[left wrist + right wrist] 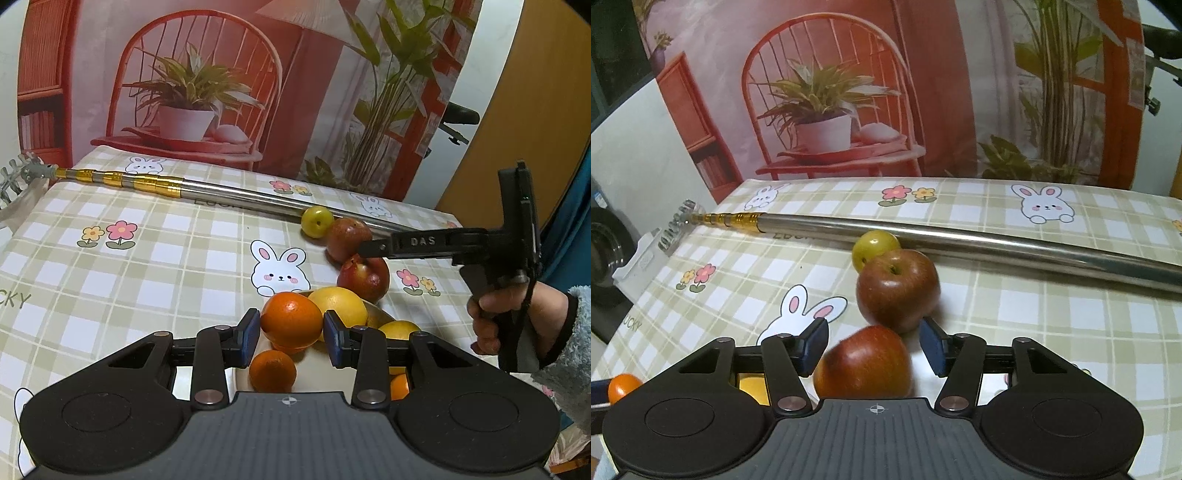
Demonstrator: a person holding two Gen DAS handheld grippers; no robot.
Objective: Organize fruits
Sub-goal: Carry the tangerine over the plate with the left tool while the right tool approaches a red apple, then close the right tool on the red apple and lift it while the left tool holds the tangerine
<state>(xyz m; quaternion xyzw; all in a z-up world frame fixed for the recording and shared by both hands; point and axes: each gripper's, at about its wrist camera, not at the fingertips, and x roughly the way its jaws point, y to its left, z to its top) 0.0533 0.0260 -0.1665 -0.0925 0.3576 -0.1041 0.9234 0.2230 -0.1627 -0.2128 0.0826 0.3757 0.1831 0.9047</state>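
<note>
L cam: my left gripper (291,328) clamps orange (291,319) over bowl (376,314) | R cam only: right gripper (873,341) wide, near apple (864,365) between its jaws, untouched

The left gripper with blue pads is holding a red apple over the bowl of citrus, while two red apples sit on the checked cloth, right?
Not quite: the left gripper holds a round orange, not an apple, as the left wrist view shows. The pale bowl and two red apples are as described.
</note>
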